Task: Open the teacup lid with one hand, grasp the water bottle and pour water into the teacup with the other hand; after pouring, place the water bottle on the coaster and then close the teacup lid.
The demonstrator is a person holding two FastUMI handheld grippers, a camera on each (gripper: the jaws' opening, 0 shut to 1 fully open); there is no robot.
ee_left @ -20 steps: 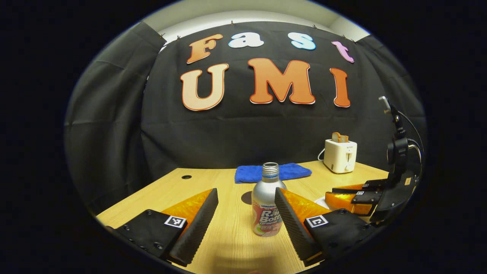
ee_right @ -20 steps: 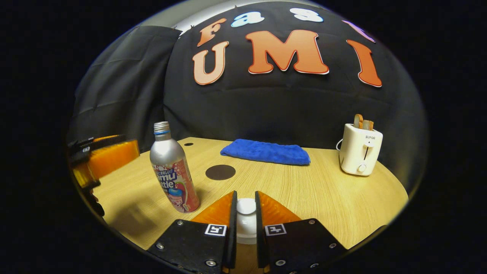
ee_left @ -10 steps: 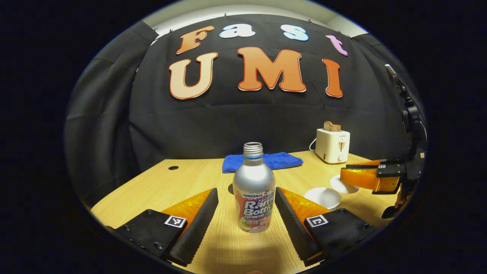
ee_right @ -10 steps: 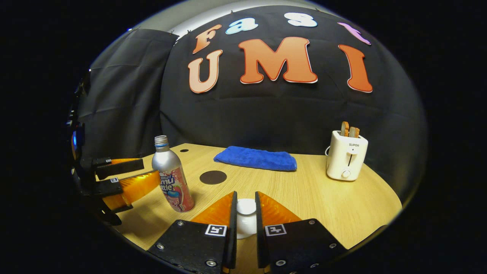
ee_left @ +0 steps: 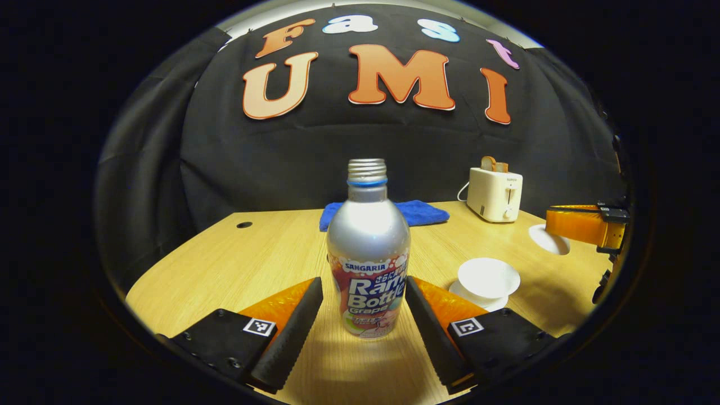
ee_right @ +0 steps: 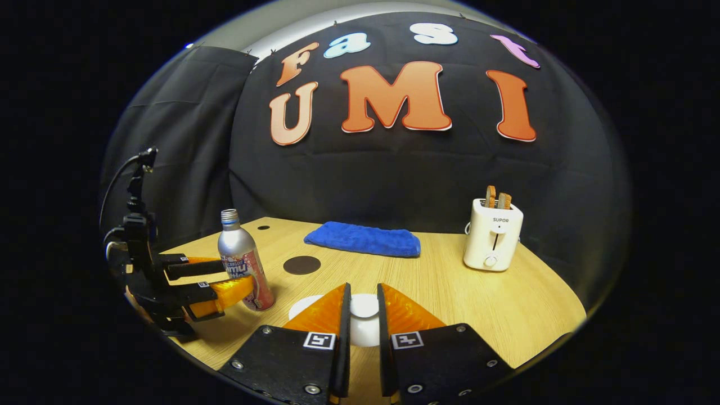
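Observation:
A silver water bottle (ee_left: 368, 247) with no cap stands upright on the wooden table (ee_left: 236, 264). My left gripper (ee_left: 363, 281) is open, one finger on each side of the bottle's lower body with small gaps. The right gripper view shows the bottle (ee_right: 243, 264) between the left gripper's (ee_right: 233, 275) fingers. My right gripper (ee_right: 363, 289) is shut on the knob of the white teacup lid (ee_right: 364, 332), held off the cup. The open white teacup (ee_left: 488, 278) sits on its saucer. The lid (ee_left: 548, 239) hangs under the right gripper (ee_left: 554, 225). A dark round coaster (ee_right: 301, 264) lies behind the bottle.
A folded blue cloth (ee_right: 363, 239) lies at the back of the table. A white toaster (ee_right: 492, 236) with bread slices stands at the back right. A small cable hole (ee_left: 244, 225) marks the far left of the tabletop.
My left gripper has moved forward, so the bottle now stands between its fingers. My right gripper has carried the lid up and away from the teacup.

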